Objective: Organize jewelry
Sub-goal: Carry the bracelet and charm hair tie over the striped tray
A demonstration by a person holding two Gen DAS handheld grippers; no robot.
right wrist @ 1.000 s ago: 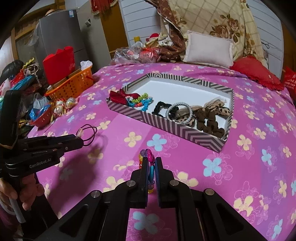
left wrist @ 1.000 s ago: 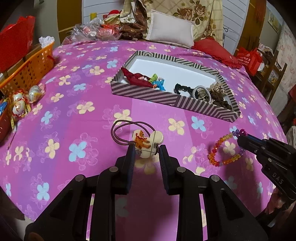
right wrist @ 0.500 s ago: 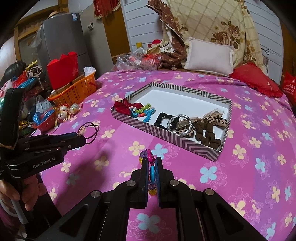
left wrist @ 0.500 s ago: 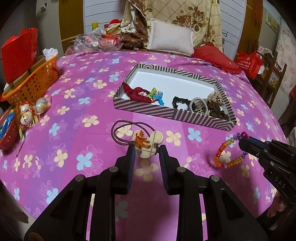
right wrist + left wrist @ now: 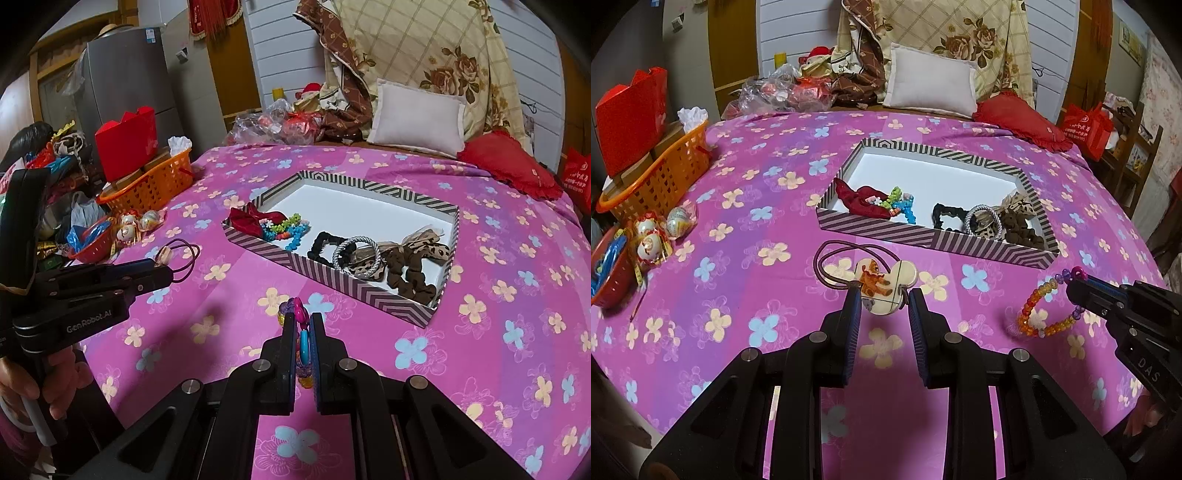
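My left gripper (image 5: 882,295) is shut on a cream mouse-head hair tie (image 5: 886,284) with a dark elastic loop (image 5: 842,258), held above the pink flowered bedspread; it also shows in the right wrist view (image 5: 164,254). My right gripper (image 5: 303,325) is shut on a colourful beaded bracelet (image 5: 301,339); in the left wrist view the bracelet (image 5: 1041,310) hangs from the right gripper's tips (image 5: 1078,284). A striped box (image 5: 923,240) ahead holds a red scrunchie (image 5: 864,199), bead pieces, a black tie, a silver ring and brown scrunchies (image 5: 410,277).
An orange basket (image 5: 661,173) with a red box stands at the left. Wrapped eggs (image 5: 650,240) and a red bowl (image 5: 609,273) lie near the left edge. Pillows (image 5: 931,88) and bags are piled at the head of the bed.
Both grippers have risen and pulled back from the bed, each still holding its item. The box now looks farther away.
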